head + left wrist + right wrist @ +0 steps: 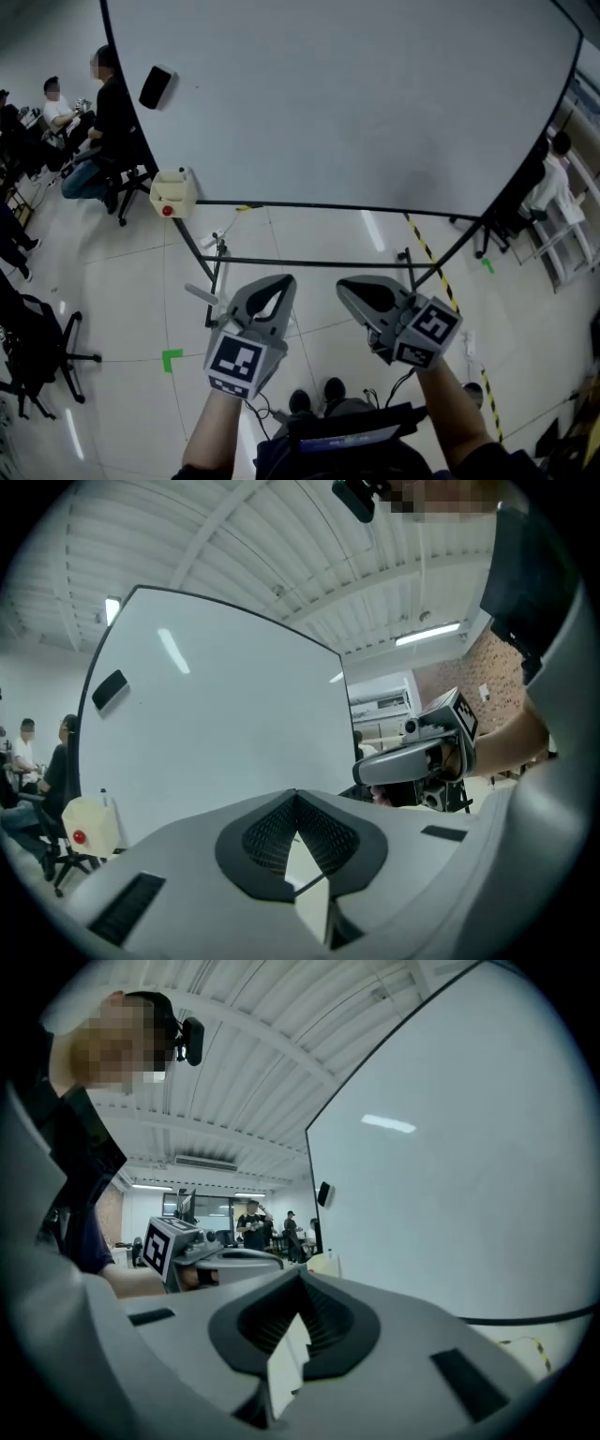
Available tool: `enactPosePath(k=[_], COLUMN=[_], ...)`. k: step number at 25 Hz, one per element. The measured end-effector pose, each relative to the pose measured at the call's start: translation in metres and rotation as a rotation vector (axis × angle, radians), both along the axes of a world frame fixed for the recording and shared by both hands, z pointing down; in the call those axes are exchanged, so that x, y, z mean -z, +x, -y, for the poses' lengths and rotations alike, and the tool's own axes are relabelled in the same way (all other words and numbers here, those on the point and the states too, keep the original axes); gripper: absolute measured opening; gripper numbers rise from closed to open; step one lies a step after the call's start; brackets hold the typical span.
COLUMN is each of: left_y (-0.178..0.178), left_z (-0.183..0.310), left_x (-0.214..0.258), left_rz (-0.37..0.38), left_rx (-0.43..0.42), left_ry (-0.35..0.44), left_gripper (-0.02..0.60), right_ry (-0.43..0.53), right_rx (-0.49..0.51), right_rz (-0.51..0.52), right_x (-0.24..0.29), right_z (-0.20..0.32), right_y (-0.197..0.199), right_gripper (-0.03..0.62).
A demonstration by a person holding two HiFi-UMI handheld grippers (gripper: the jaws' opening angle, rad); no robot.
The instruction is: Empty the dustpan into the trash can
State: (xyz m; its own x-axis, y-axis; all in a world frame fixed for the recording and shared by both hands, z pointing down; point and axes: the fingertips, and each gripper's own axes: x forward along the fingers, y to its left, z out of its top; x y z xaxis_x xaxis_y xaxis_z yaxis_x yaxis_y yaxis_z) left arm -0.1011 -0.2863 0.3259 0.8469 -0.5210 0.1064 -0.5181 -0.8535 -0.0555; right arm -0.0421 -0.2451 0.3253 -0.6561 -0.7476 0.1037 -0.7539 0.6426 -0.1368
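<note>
Both jaws are clenched empty as we hold the left gripper [281, 281] beside the right gripper [347, 287], facing a whiteboard [356, 94].

The left claw [284, 280] sits beside the right claw [344, 285], both before the whiteboard [347, 103].

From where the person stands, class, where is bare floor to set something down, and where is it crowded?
Bare tiles lie between the green tape mark and the whiteboard stand's lower bar, and beyond that bar, left of the striped tape. Crowded: far left, by the office chair and seated people.
</note>
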Motion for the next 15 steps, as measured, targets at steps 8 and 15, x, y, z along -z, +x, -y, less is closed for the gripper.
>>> enactPosePath(k=[8, 15], left_y=[0.069, 0.115], left_z=[-0.029, -0.058], left_x=[-0.005, 0.005], left_rz=[-0.041, -0.027], left_rx=[-0.22, -0.314], left_ry=[-0.039, 0.021], left_gripper=[0.0, 0.0], right_ry=[-0.024, -0.038], right_rx=[-0.195, -0.283], right_rz=[-0.041, 0.034], right_x=[-0.003, 0.001], right_z=[-0.038, -0.065], right_y=[0.05, 0.088], right_gripper=[0.014, 0.014])
